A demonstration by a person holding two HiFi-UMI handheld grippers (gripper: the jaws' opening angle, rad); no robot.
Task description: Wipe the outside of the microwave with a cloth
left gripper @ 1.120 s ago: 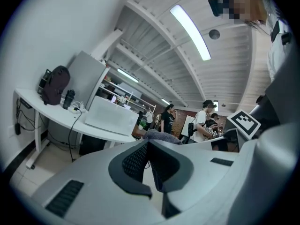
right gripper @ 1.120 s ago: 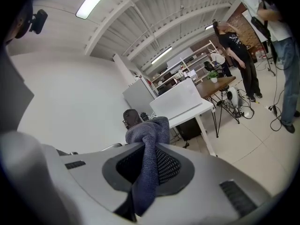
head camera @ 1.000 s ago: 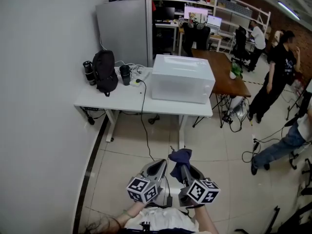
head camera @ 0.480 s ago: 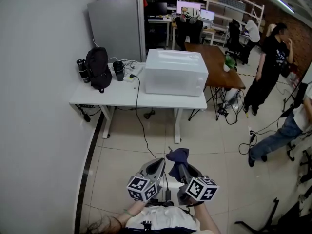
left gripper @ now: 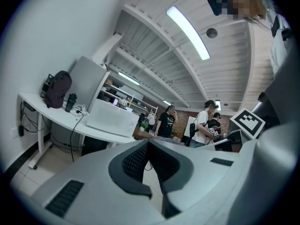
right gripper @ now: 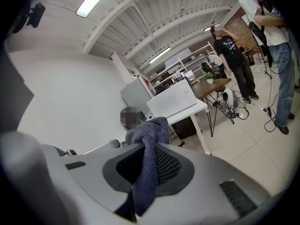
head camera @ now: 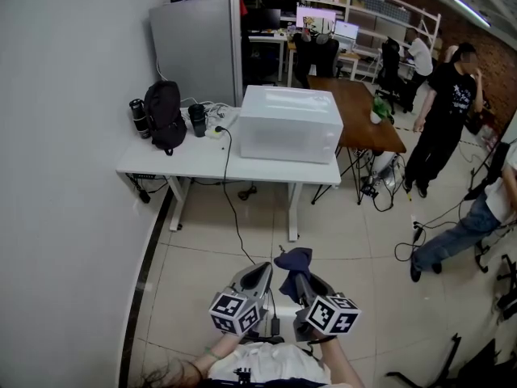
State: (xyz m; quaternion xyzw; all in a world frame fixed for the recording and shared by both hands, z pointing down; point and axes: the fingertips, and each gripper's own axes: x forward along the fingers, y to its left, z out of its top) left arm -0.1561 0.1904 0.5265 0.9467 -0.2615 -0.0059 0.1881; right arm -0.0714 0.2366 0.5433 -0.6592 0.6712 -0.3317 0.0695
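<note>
Left gripper (head camera: 260, 270) low by the body, jaws together, empty; right gripper (head camera: 300, 281) beside it, jaws tight on cloth (head camera: 292, 261)

We look along our right gripper (right gripper: 146, 165), its two jaws closed on a dark blue knitted cloth (right gripper: 150, 134). The cloth runs down between the black pads and bunches in a soft knot above them. Past it a white microwave (right gripper: 172, 102) sits on a white table (right gripper: 191, 112) near a pale wall, well apart from the gripper. Further right we see a wooden table (right gripper: 214, 84), a person in a black shirt (right gripper: 233, 50) standing on the tiled floor, and a second person (right gripper: 280, 55) at the frame's edge
</note>
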